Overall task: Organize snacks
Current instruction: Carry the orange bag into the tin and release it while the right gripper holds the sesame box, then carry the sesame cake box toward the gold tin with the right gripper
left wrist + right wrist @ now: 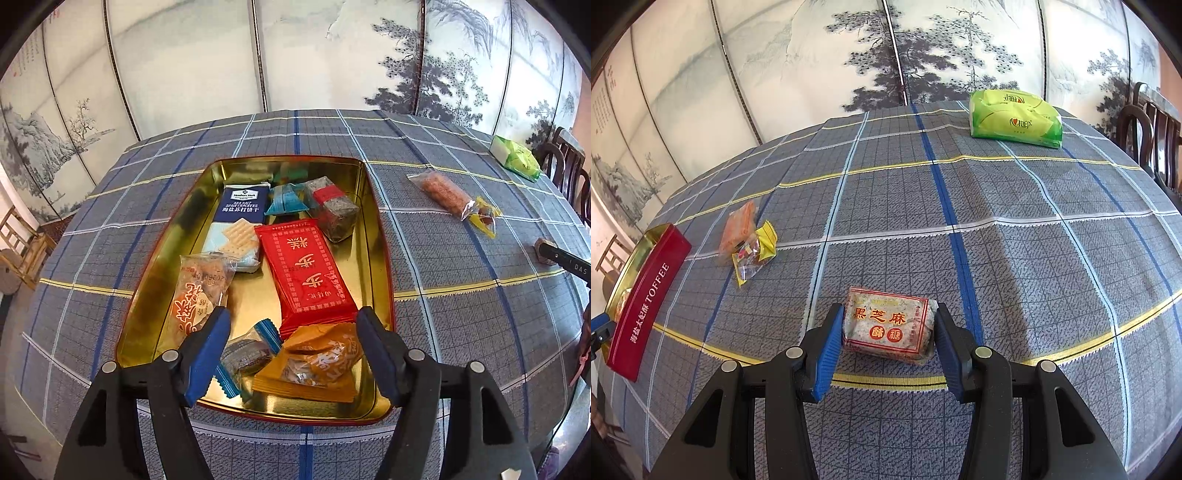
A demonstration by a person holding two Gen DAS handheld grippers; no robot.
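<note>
A red tin with a gold inside (373, 206) stands on the plaid cloth and holds several snacks: a red packet (306, 269), a blue cracker pack (243, 203), an orange packet (317, 362) and others. My left gripper (291, 332) hangs open over the tin's near end, above the orange packet, holding nothing. My right gripper (888, 325) has its pads against both ends of a black sesame candy block (888, 323) on the cloth. The tin's red side (646, 299) shows at the left of the right wrist view.
Two loose snacks, an orange-pink bar (738, 225) and a yellow-edged candy (753, 254), lie on the cloth between tin and right gripper. A green tissue pack (1015, 114) sits at the far edge. A painted folding screen stands behind the table; dark chairs are on the right.
</note>
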